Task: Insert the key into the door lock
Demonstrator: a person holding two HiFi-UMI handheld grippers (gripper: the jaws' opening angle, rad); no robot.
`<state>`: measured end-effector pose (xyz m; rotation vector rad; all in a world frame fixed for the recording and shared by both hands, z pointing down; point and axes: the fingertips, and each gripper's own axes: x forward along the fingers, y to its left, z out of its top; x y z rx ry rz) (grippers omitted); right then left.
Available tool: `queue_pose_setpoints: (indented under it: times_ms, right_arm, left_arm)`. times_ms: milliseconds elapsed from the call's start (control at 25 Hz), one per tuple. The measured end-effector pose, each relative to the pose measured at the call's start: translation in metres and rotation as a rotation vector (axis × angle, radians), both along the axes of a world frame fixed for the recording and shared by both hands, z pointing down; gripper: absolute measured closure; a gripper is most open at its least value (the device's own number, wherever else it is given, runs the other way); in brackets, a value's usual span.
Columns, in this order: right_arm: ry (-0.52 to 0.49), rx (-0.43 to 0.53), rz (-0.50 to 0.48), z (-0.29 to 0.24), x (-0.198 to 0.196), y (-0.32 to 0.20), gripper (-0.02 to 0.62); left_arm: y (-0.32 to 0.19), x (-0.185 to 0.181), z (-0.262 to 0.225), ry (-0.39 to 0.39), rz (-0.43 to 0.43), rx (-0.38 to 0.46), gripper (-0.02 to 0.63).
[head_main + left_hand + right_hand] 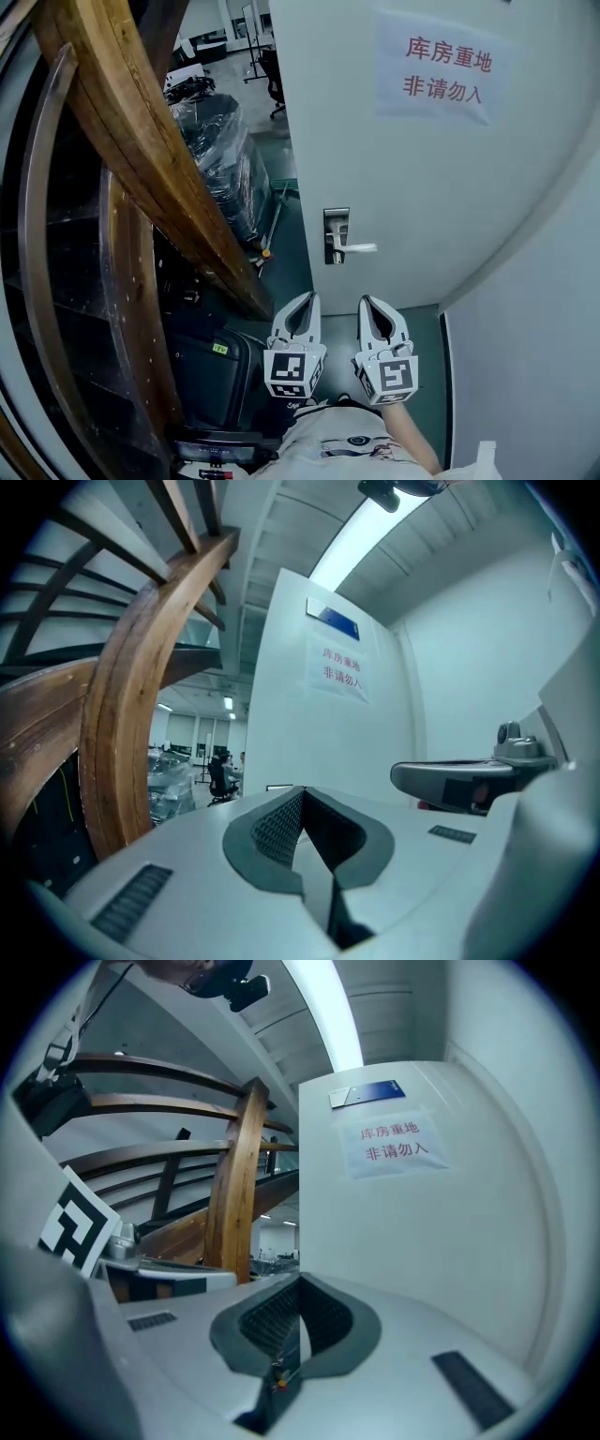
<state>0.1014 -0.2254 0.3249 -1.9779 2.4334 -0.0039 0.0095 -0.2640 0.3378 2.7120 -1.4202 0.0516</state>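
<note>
Held side by side and just apart at the bottom of the head view, pointing level at a white door [441, 187]: left gripper [307, 299] and right gripper [368, 302]. Left jaws pressed together, with nothing seen between the pads. Right jaws pressed together too, with a small orange-dotted bit [277, 1379] low in the seam; cannot tell whether it is the key. Door lock [336, 236] on a metal plate at the door's left edge, lever handle [362, 248] pointing right, beyond both grippers' tips and apart from them. Paper sign [441, 67] with red characters high on the door. Curved wooden rail [141, 141] to the left, black case [211, 370] under it, beside the left gripper.
</note>
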Motion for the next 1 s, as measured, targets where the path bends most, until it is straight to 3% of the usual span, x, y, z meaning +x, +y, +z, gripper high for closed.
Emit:
queue_pose_setpoints:
  times_ms: [440, 1000]
  right_arm:
    - [-0.018, 0.006, -0.011, -0.005, 0.003, -0.002, 0.589]
    - [-0.016, -0.016, -0.027, 0.004, 0.000, -0.011, 0.589]
  left_arm:
    - [0.001, 0.019, -0.009, -0.002, 0.027, 0.028, 0.601]
    - [-0.006, 0.016, -0.005, -0.011, 0.015, 0.023, 0.601]
